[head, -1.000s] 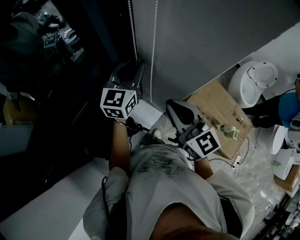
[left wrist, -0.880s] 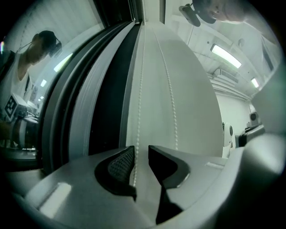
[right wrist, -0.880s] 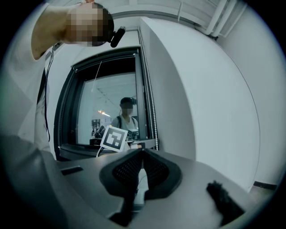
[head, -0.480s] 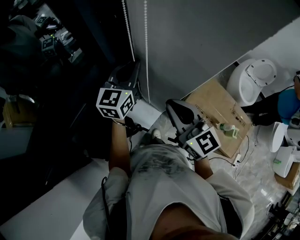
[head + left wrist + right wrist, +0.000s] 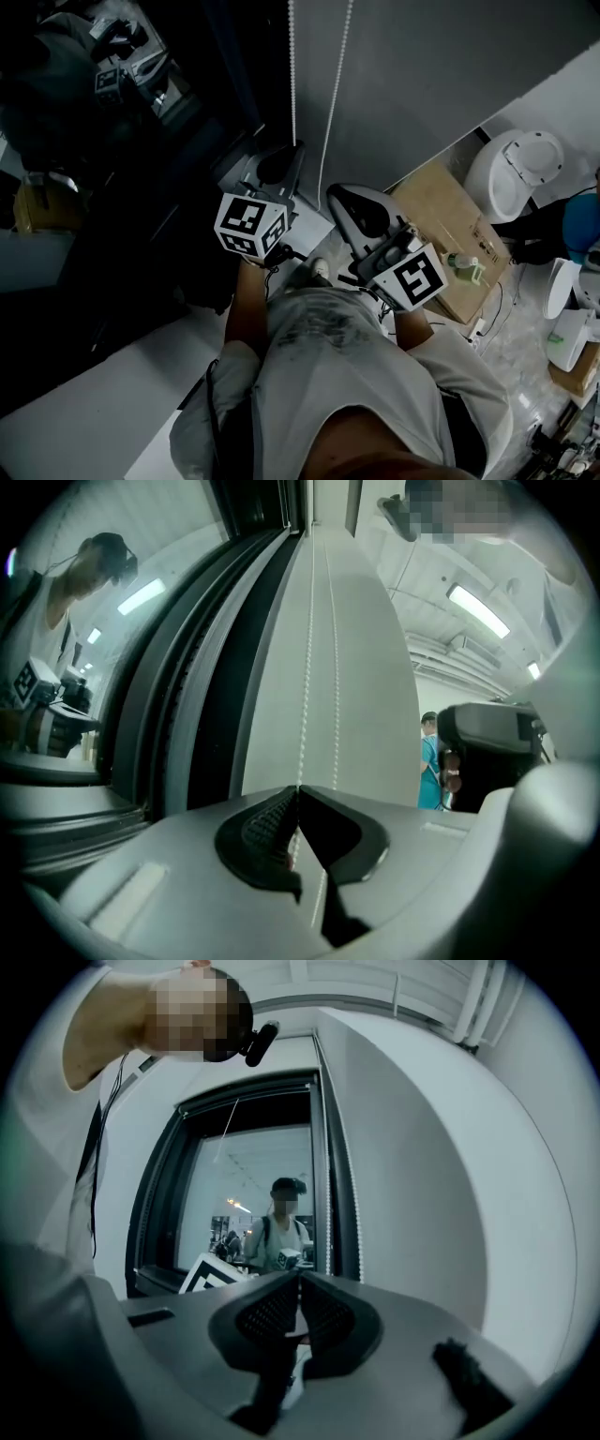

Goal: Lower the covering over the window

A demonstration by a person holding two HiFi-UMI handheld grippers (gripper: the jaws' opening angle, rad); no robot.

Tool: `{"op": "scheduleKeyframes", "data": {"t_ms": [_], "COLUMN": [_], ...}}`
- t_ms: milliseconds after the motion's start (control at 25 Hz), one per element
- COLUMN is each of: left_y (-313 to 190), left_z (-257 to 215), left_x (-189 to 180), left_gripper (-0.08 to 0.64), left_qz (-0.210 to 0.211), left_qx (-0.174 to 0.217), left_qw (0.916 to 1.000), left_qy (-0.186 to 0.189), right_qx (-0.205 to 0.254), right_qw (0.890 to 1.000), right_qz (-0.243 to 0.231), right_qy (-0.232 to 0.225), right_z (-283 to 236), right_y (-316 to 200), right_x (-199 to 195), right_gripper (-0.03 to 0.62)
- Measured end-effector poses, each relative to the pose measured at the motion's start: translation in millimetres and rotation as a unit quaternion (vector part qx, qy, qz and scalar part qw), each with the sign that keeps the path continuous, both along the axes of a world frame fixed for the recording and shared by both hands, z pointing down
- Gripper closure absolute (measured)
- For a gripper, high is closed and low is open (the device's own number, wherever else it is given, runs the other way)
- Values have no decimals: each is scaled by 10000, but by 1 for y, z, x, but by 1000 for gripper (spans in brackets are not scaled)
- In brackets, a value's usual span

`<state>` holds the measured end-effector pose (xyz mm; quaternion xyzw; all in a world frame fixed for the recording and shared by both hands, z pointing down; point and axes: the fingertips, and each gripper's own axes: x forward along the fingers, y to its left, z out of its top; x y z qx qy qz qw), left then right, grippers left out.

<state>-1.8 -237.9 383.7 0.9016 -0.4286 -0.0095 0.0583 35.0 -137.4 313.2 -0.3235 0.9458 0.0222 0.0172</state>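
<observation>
Window (image 5: 141, 141): The dark glass sits at 10 o'clock in the head view, in a black frame. In the right gripper view (image 5: 253, 1194) it fills the 9 o'clock side. The glass there is bare, and a person shows in it like in a mirror.
Covering: I cannot pick it out in any view.
Bead chain (image 5: 292, 84): Two thin white strands hang down from 12 o'clock in the head view. They are just right of the window frame, in front of a gray wall (image 5: 422, 75).
Left gripper (image 5: 289, 161): It is at 11 o'clock from the middle of the head view and points flat at the wall. Its claw (image 5: 298, 789) has just been closing and now pinches the left strand. In the left gripper view the bead chain (image 5: 307, 667) runs straight up from the pads toward 12 o'clock.
Right gripper (image 5: 339, 199): It is just right of the left one, near it. Its claw (image 5: 298, 1274) is shut tight with nothing in it. The bead chain (image 5: 330, 1204) hangs past it at 1 o'clock, not touching.
Cardboard box (image 5: 445, 220): It lies on the floor at 3 o'clock, with a small bottle (image 5: 459, 262) on top.
White round tub (image 5: 520, 169): It is at 2 o'clock, just past the box.
</observation>
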Motion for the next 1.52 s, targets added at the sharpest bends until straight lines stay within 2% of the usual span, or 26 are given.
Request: {"op": "scheduleKeyframes", "data": {"t_ms": [200,360,400,440,560,760,920,960,1000,1240,1520], "left_y": [25,42,45,49,60,74,80,81,81,81,88], "left_z": [2,3,3,3,3,1,1,1,1,6,43], "left_x": [1,4,4,4,5,9,10,10,9,6,5], "left_gripper": [545,546,545,545,546,545,545,545,545,545,545], "left_qz": [40,68,73,79,109,178,217,217,215,221,241], "left_qx": [-9,8,14,18,40,76,98,100,98,27,-422], "left_qw": [10000,10000,10000,10000,9999,9997,9996,9996,9996,9996,9987], "left_qy": [47,19,10,-1,-53,-129,-167,-169,-165,-185,-130], "right_qx": [210,443,529,597,713,699,757,778,790,659,194], "right_qw": [9992,9945,9927,9914,9900,9863,9831,9826,9824,9831,9873], "right_qz": [-222,-411,-464,-510,-542,-559,-803,-813,-802,-816,-863], "right_qy": [-266,-858,-982,-1048,-1095,-1387,-1463,-1476,-1490,-1501,-1319], "right_z": [-26,-69,-82,-92,-113,-137,-149,-151,-152,-147,-111], "right_y": [-1,-6,-8,-9,-17,-33,-32,-32,-31,-28,-26], "right_x": [-14,-20,-21,-22,-26,-31,-43,-45,-46,-47,-52], "right_gripper": [574,574,562,520,488,479,479,502,560,568,568]}}
